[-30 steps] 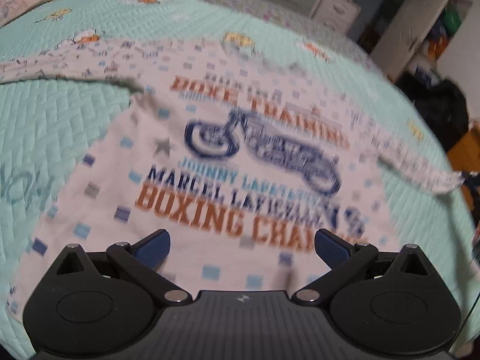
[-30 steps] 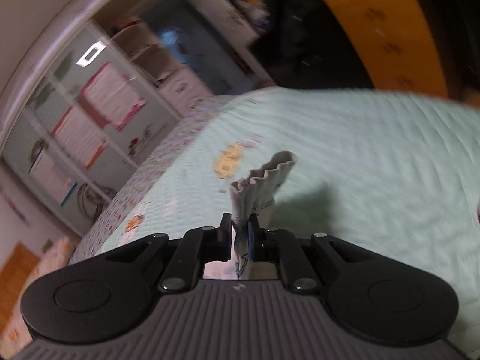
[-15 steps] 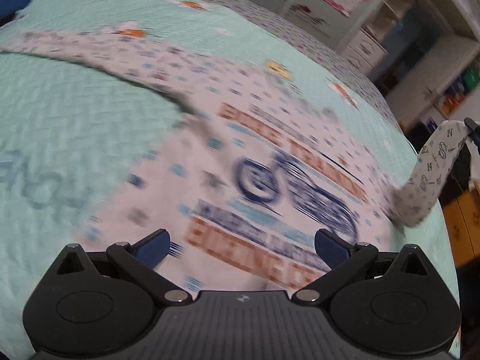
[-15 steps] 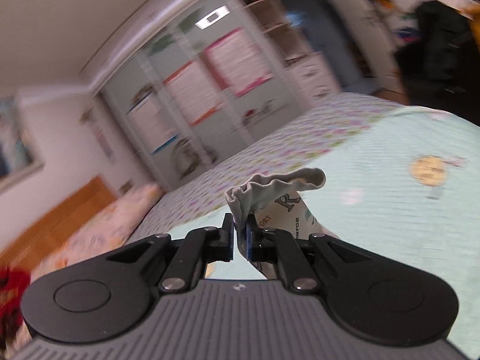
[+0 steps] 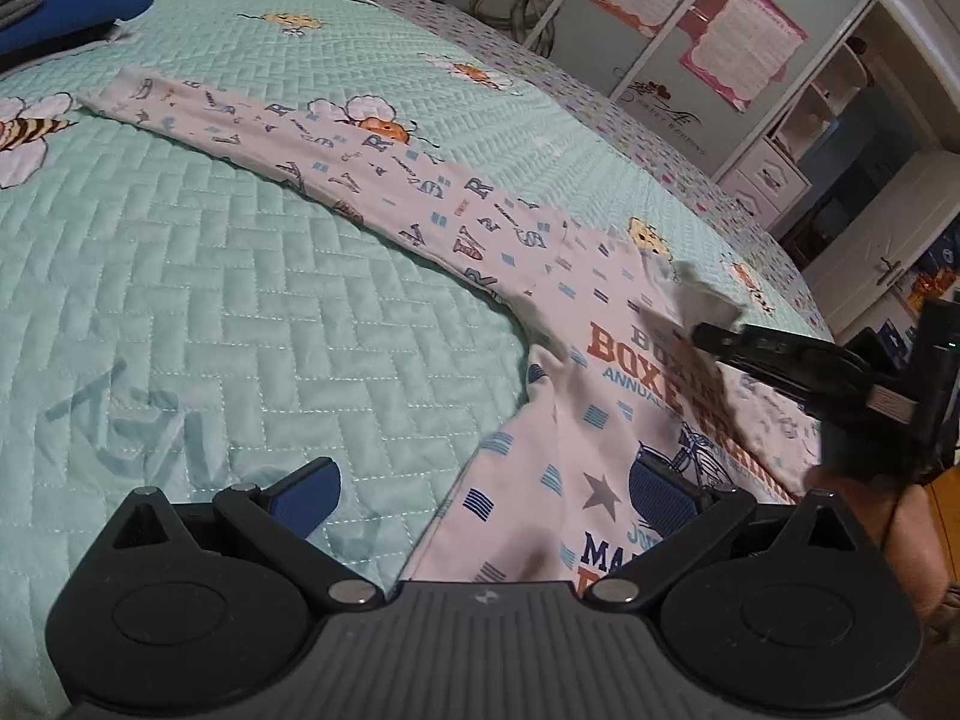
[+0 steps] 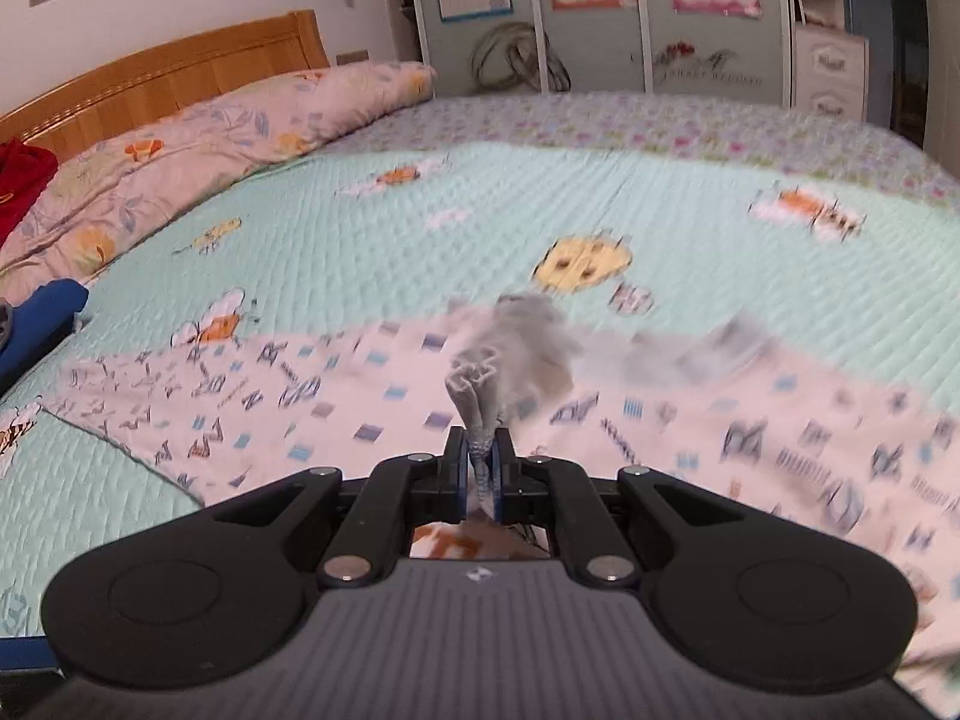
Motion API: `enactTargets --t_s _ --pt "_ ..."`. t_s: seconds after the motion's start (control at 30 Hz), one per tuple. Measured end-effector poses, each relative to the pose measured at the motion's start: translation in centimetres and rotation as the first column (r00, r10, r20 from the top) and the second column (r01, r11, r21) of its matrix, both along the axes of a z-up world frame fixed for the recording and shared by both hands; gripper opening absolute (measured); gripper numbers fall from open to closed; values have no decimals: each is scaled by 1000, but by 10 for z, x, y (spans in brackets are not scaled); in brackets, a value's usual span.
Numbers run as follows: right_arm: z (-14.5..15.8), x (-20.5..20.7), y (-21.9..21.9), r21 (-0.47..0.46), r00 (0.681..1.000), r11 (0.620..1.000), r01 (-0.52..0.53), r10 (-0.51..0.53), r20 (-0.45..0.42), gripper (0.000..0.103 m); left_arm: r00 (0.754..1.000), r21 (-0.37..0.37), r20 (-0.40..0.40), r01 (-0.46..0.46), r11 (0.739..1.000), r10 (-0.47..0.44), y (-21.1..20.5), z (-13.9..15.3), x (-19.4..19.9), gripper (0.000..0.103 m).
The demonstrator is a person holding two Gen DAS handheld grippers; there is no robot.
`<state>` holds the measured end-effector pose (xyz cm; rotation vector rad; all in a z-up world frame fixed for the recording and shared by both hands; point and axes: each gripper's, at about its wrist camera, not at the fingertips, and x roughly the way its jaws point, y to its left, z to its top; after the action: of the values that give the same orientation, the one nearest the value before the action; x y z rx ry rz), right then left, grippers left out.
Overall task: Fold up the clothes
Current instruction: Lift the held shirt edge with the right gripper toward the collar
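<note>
Soft printed cloth shirt (image 5: 558, 468) lies on a matt quilted bedspread (image 5: 240, 300); the headboard (image 6: 162, 72) is glossy wood.

Indoor light, moderately bright, soft shadows. Left wrist view mostly sharp; right wrist view motion-blurred across shirt (image 6: 372, 396) and far quilt (image 6: 660, 210). Fisheye bends edges.

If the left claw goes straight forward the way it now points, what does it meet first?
Most likely the teal quilt, near the shirt's left edge. The left claw is open and empty, angled down at the bed. Depth is unclear, so it might land on the shirt's edge instead.
</note>
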<state>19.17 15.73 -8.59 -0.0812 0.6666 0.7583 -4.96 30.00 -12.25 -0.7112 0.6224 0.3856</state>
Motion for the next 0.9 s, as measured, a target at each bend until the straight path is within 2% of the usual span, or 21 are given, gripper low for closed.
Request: enactTargets --t_s 0.17,0.23,0.33,0.4,0.43,0.47,0.53,0.63,0.73,0.83,0.9 --pt "15 7 -4 83 999 996 32 -31 -11 9 1000 -9 15 28 1000 -28 -2 -1 0 102" --pt "25 2 11 103 1000 995 10 -12 18 9 999 -12 20 31 999 -31 -2 -1 0 102" --pt "23 -3 44 41 995 997 -64 61 80 9 999 -16 24 28 999 -28 -1 -2 0 102" --pt "5 -8 63 -25 991 993 -118 119 58 12 999 -17 24 26 1000 -25 -1 -2 -1 102" --pt "-5 -9 71 -52 989 989 -140 142 32 19 999 -15 22 26 1000 -26 -1 -2 0 102" --pt "-14 -11 74 -68 989 987 -146 148 17 32 999 -12 21 27 1000 -27 -2 -3 0 102" --pt "-29 -16 79 -97 988 983 -155 154 -11 42 999 -7 19 29 1000 -29 -2 -3 0 102" --pt "-25 -24 69 -48 986 985 -164 164 -14 60 999 -7 21 31 1000 -30 -3 -4 1 102" --pt "-14 -26 51 32 987 988 -153 154 -36 61 999 -4 27 36 999 -35 -3 -4 2 102" --pt "-2 -22 12 176 992 982 -65 83 -94 62 999 2 33 43 999 -43 -5 -4 3 102" --pt "5 -20 -26 255 993 966 36 -5 -121 62 998 7 34 47 999 -47 -7 -4 3 102"
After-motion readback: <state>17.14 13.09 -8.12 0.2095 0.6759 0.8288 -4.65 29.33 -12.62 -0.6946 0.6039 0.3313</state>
